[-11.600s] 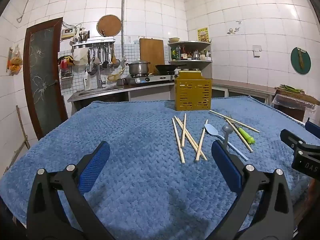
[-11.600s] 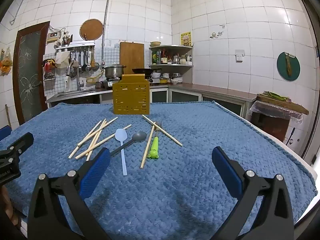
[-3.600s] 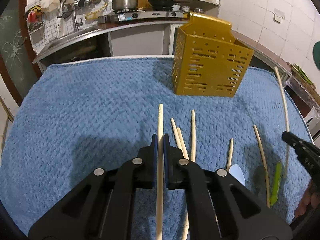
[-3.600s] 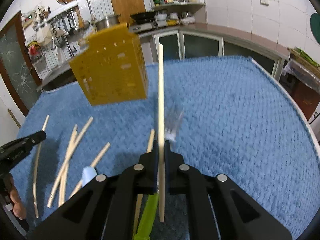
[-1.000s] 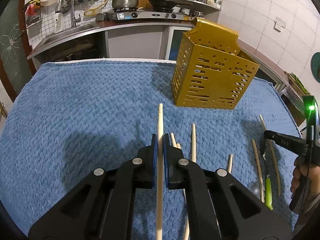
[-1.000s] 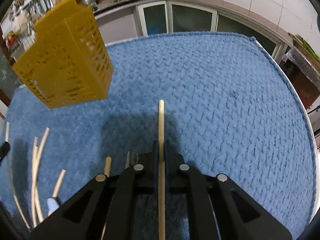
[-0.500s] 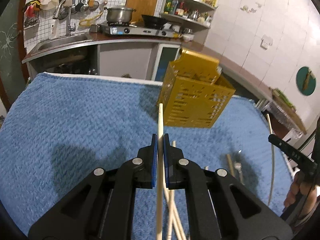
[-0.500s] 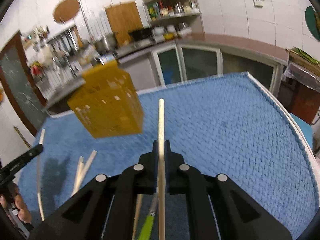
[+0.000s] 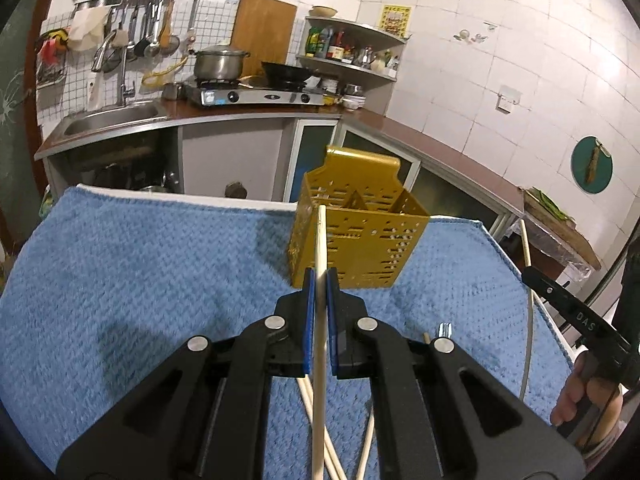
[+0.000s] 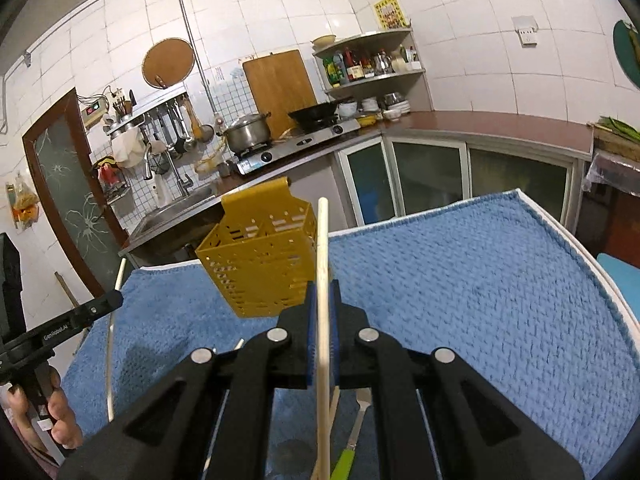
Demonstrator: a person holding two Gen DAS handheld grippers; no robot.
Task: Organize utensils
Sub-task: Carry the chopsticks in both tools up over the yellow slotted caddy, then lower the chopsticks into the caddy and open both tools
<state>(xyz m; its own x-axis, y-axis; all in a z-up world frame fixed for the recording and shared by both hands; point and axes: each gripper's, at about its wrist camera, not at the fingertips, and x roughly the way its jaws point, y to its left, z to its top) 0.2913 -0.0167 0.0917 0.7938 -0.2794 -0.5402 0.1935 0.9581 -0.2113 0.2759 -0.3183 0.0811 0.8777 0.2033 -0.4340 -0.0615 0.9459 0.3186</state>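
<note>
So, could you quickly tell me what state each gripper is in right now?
Left gripper: closed on a wooden chopstick.
Right gripper: closed on another wooden chopstick.

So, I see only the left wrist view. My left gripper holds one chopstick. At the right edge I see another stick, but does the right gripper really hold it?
Observer: Yes. In the right wrist view the right gripper is shut on its own chopstick.
Operator: What lies under that gripper?
Observer: A green-handled utensil on the blue cloth.
Operator: Is the yellow holder empty?
Observer: Cannot tell; the yellow holder shows mostly its slotted walls.
</note>
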